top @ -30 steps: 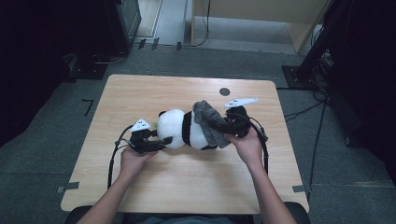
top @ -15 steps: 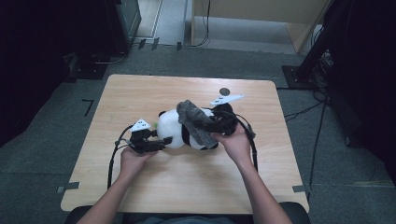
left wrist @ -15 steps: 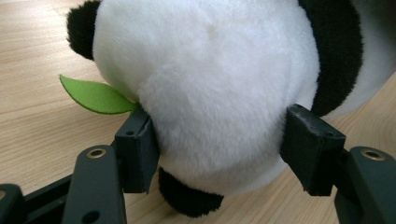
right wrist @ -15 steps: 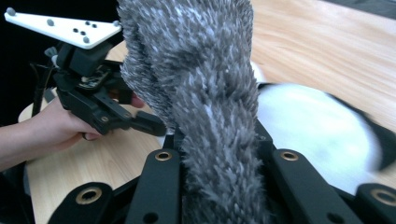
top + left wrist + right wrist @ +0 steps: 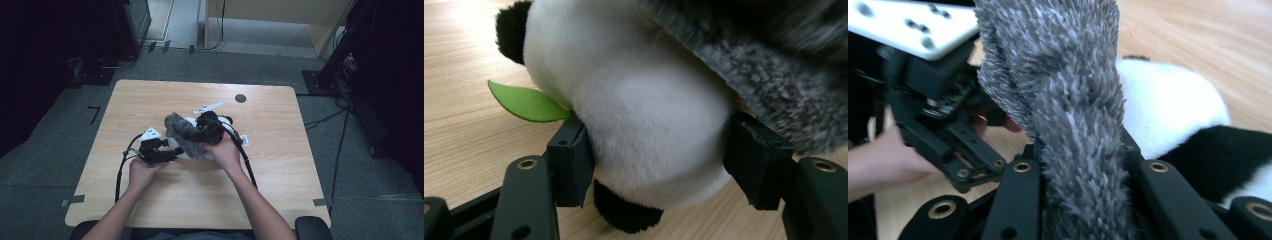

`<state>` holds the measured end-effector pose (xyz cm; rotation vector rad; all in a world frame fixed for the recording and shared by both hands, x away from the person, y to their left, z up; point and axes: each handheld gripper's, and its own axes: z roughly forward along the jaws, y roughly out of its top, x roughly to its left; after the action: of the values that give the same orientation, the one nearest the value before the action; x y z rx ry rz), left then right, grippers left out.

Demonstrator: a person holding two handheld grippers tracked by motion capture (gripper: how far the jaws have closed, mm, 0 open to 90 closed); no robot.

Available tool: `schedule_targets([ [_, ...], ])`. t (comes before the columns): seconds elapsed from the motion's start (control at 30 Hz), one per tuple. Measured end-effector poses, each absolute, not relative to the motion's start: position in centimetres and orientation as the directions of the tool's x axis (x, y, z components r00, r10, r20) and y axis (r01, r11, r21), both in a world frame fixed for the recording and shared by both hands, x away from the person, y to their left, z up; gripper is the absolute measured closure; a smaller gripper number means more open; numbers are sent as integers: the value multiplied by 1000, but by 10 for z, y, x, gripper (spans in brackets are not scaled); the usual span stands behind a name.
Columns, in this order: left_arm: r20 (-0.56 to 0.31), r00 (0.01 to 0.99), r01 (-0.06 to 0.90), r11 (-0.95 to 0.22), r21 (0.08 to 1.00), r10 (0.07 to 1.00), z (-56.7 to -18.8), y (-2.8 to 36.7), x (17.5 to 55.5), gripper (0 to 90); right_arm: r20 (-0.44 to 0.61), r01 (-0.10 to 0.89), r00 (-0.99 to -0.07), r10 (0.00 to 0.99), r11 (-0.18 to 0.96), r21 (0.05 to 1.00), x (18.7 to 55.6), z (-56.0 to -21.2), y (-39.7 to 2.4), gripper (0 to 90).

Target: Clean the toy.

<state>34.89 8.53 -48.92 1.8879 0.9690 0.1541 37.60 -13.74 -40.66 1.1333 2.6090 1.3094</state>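
Note:
A black-and-white panda plush (image 5: 226, 123) lies in the middle of the wooden table (image 5: 150, 100). My left gripper (image 5: 169, 153) is shut on its round white head (image 5: 649, 130), one pad on each side, with a green felt leaf (image 5: 526, 102) sticking out beside the pad. My right gripper (image 5: 202, 132) is shut on a grey fuzzy cloth (image 5: 181, 134), held over the panda's body (image 5: 1168, 110) and head. The cloth (image 5: 1068, 100) rises between the right jaws (image 5: 1080, 165) and overhangs the head (image 5: 769, 75). The left gripper (image 5: 943, 125) sits just beyond it.
A small dark round mark (image 5: 240, 98) lies on the table's far side. A white tag (image 5: 245, 140) pokes out by the right hand. Cables (image 5: 120, 175) trail from both grippers toward the near edge. Dark cabinets (image 5: 135, 25) stand on the floor past the table.
My right gripper has carried the grey cloth to the left, from over the panda's body to over its head. The left gripper has kept still on the head.

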Motion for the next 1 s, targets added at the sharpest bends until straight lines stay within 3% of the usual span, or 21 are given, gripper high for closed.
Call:
schedule_targets([
  [0.3, -290, 674, 556, -208, 804, 680, -489, 85, 349, 341, 226, 579, -731, 643, 410, 705, 373, -402, -155, 713],
  [0.8, -294, 676, 557, -207, 804, 676, -490, 84, 349, 341, 219, 578, -693, 687, 348, 738, 356, -386, -213, 710],
  [1.0, -295, 674, 559, -206, 803, 677, -490, 84, 349, 341, 212, 583, -667, 714, 323, 745, 350, -385, -238, 656],
])
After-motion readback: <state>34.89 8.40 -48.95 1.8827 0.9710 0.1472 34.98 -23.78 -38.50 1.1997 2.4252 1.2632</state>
